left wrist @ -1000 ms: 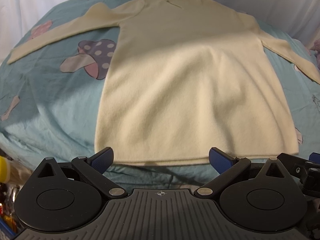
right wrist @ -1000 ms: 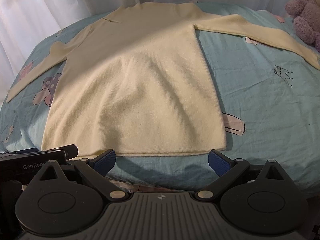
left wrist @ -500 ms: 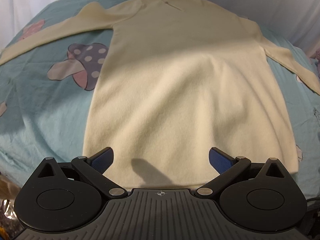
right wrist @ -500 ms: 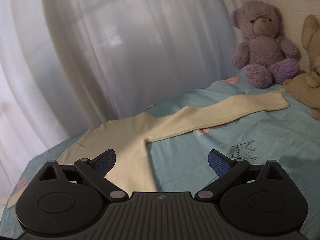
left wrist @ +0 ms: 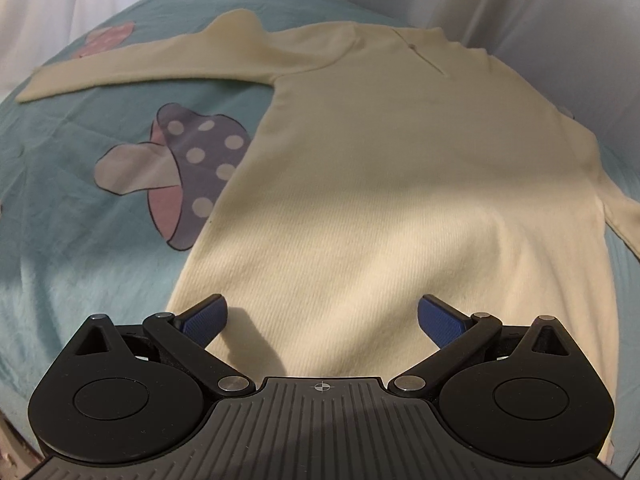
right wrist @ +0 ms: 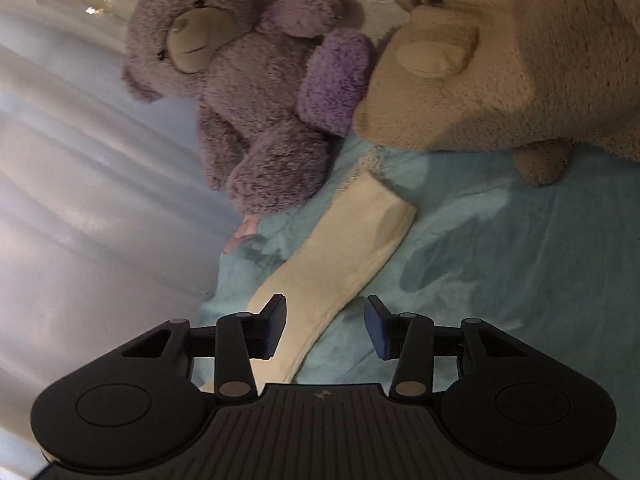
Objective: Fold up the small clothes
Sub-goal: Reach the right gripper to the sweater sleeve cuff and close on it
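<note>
The cream sweater (left wrist: 400, 184) lay flat on the teal bedsheet (left wrist: 72, 208) for folding; the left gripper (left wrist: 322, 314) hovered released above its hem; the right gripper (right wrist: 326, 322), jaws parted and empty, straddled the sleeve (right wrist: 344, 248), apparently for pickup.

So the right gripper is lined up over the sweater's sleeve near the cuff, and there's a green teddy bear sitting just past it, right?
Not quite: the teddy bear is purple, not green, as the right wrist view shows. The rest holds: the right gripper is open over the cream sleeve near its cuff.
</note>
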Demonstrator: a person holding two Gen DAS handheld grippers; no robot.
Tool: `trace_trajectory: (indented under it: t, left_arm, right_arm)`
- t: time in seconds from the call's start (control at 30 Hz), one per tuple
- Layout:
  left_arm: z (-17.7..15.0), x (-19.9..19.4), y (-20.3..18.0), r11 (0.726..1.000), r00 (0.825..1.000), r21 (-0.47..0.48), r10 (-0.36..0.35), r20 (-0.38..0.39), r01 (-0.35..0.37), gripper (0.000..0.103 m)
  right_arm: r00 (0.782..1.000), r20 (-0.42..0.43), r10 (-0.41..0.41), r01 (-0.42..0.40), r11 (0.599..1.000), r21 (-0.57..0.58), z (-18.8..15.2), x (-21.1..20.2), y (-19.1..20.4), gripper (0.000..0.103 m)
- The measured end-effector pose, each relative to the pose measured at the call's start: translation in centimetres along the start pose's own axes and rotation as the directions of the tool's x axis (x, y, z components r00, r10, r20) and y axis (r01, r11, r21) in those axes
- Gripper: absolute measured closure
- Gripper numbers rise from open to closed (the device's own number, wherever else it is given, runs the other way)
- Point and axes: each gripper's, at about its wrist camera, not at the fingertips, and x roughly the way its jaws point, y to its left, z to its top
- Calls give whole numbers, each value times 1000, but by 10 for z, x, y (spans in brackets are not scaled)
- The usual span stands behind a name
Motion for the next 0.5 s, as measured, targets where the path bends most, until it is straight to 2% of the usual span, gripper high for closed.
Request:
trace_trajectory:
  t: [0.13, 0.2, 0.23, 0.3, 0.33, 0.37, 0.43, 0.5]
  left_arm:
    - [1, 6, -9, 999, 999, 4, 33, 14, -34, 0]
    - [0, 9, -14, 998, 998, 27, 54, 21, -55, 0]
    - [-1, 11, -16, 997, 998, 39, 65, 24, -66, 0]
    - [-3, 12, -19, 994, 996, 64, 83, 32, -85, 0]
    - [-4, 13, -21, 993, 995, 73, 90, 37, -92, 0]
    - [-5, 13, -21, 993, 995, 73, 91, 41, -93, 0]
    - [-2, 13, -20, 994, 996, 72, 85, 32, -87, 0]
    - [0, 14, -18, 994, 997, 76, 76, 23, -77, 0]
  right_arm:
    - [1000, -2, 1, -1, 996, 89, 9, 21, -16, 65]
    - [1000, 1, 13, -13, 995, 95, 14, 30, -16, 66]
    - [1000, 1, 13, -13, 996, 91, 16, 34, -15, 70]
    - [1000, -8, 1, 0, 997, 79, 19, 42, -13, 84]
    - [1000, -17, -8, 9, 997, 77, 21, 47, -12, 94]
    - [1000, -20, -17, 18, 997, 74, 21, 50, -11, 96]
    - [999, 1, -41, 41, 999, 28, 20, 50, -5, 96]
    - [992, 50, -112, 117, 988, -103, 15, 48, 15, 96]
